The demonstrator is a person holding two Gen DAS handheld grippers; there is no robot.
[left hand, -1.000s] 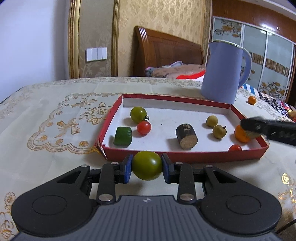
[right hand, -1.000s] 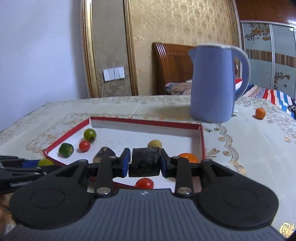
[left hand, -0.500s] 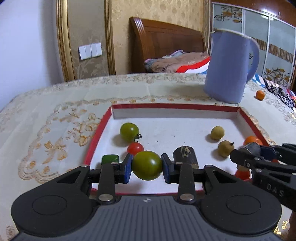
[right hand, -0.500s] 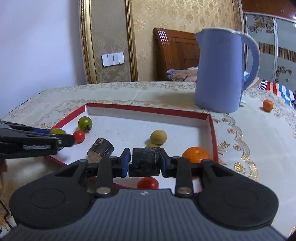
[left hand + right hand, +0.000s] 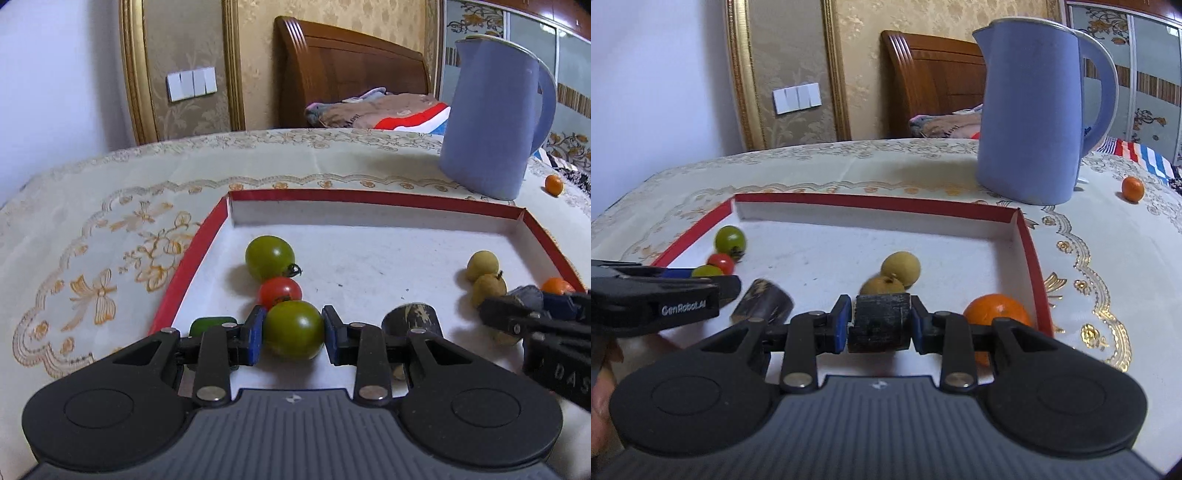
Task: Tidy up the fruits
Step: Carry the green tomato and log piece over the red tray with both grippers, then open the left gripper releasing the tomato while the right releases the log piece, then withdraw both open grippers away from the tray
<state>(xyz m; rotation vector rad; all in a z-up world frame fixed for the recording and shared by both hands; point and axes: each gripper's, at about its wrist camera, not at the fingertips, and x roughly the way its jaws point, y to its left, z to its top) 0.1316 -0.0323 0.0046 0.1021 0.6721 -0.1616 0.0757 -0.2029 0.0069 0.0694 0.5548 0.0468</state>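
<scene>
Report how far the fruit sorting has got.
Done: several pieces already lie in the red tray, among them a green tomato and a red tomato. In hand: the left gripper holds a green tomato over the tray, the right gripper a dark chunk. Left: both to set down; a small orange sits out by the blue jug.

**L wrist view: green tomato clamped over red tray**

L gripper (image 5: 293,329) clamped on dark green tomato (image 5: 293,328), blue pads pressing both sides, over near part of red tray (image 5: 369,195). Just beyond it: red tomato (image 5: 279,291), then a lighter green tomato (image 5: 269,257) w/ stem. Green chunk (image 5: 212,325) partly hidden behind L finger. Dark log piece (image 5: 412,323) to the right. Two yellow-brown fruits (image 5: 482,262) near tray's right side, orange fruit (image 5: 556,285) by the right wall. R gripper (image 5: 532,308) enters from right edge, holding sth dark. Blue jug (image 5: 491,118) stands on the tablecloth (image 5: 110,240) beyond tray; small orange (image 5: 554,184) beside it.
</scene>
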